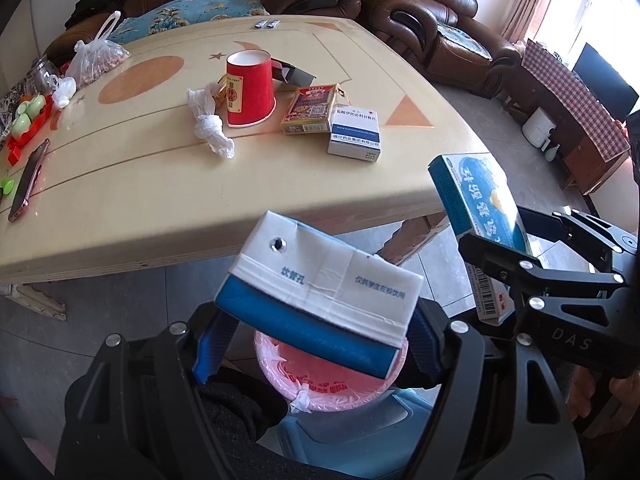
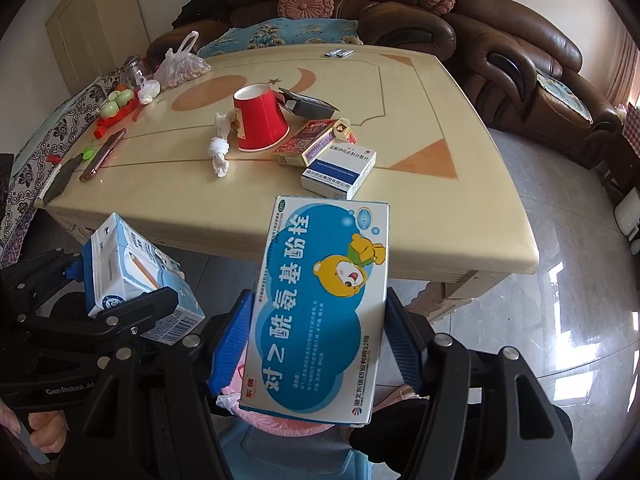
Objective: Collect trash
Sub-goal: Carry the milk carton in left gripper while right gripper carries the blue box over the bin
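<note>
Milk carton (image 1: 320, 292), a small blue-and-white paper box with a foil-sealed straw hole in its creased top, sits clamped between our left gripper's (image 1: 316, 344) blue ribbed pads, directly above the bin (image 1: 328, 384). That bin is round, lined with a thin pink plastic bag knotted at the rim, and set in a pale blue body. Just right of the carton, we hold a flat cardboard medicine box (image 2: 320, 308), glossy blue with a cartoon bear and bubbles, pinched along its long edges by our right gripper (image 2: 316, 344), also over the bin's pink liner.

Beyond the bin stands the cream table (image 1: 120, 200), smooth and glossy with orange inlaid shapes. On it, farther from the bin, more trash remains: an upturned red paper cup (image 1: 250, 88), a twisted white tissue (image 1: 210, 124) just left of the cup, a red-and-yellow card box (image 1: 308, 110) and a white-and-blue pill box (image 1: 354, 134) touching it on the right, and a dark open box (image 1: 290, 74) behind the cup. A pink phone (image 1: 28, 180) lies at the table's left edge.
</note>
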The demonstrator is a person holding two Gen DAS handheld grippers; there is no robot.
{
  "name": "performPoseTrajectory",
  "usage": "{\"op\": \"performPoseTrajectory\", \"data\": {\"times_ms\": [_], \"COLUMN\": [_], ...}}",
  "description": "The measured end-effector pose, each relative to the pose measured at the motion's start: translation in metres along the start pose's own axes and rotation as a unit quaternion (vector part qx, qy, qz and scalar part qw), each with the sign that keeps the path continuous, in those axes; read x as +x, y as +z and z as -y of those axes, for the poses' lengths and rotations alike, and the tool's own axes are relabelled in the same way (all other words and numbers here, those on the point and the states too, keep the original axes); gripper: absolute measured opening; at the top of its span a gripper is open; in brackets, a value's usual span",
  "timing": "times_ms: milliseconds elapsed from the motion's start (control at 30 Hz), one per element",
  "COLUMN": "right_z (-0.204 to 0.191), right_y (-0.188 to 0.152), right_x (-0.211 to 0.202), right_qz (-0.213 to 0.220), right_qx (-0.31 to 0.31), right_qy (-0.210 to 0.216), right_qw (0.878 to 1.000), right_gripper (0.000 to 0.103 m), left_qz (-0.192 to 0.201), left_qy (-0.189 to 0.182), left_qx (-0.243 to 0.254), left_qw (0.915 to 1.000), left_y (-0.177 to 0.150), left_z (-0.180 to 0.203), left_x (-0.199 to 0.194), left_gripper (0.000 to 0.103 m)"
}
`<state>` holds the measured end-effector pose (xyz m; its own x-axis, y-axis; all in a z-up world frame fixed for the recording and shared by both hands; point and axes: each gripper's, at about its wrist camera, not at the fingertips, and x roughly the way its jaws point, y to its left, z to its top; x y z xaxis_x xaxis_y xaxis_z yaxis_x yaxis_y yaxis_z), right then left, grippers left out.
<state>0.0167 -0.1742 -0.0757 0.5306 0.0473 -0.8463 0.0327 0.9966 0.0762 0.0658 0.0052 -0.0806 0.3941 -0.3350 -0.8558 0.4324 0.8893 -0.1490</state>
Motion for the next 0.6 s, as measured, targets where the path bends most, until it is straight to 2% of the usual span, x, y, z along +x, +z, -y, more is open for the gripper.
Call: {"op": "performPoseTrajectory", "data": {"times_ms": [300, 600], "right_z": [-0.002, 0.004], "right_y": [-0.02, -0.036], "right_x": [0.021, 0.058], "right_qz": [-0.031, -0.069], "right_qx": [-0.006, 0.0], "right_qy": [-0.004, -0.005], "right_qw": [1.0, 0.998], "right_gripper": [0.062, 0.062], "left_qz": [-0.027, -0.073], "left_qy": [-0.006, -0.022], "left_qx": [-0.011, -0.025], "left_qw": [0.9996, 0.9968], "left_y": [-0.02, -0.041], "left_z": [-0.002, -0.007], "left_x": [0.023, 0.063], "left_gripper": [0.073, 0.073]}}
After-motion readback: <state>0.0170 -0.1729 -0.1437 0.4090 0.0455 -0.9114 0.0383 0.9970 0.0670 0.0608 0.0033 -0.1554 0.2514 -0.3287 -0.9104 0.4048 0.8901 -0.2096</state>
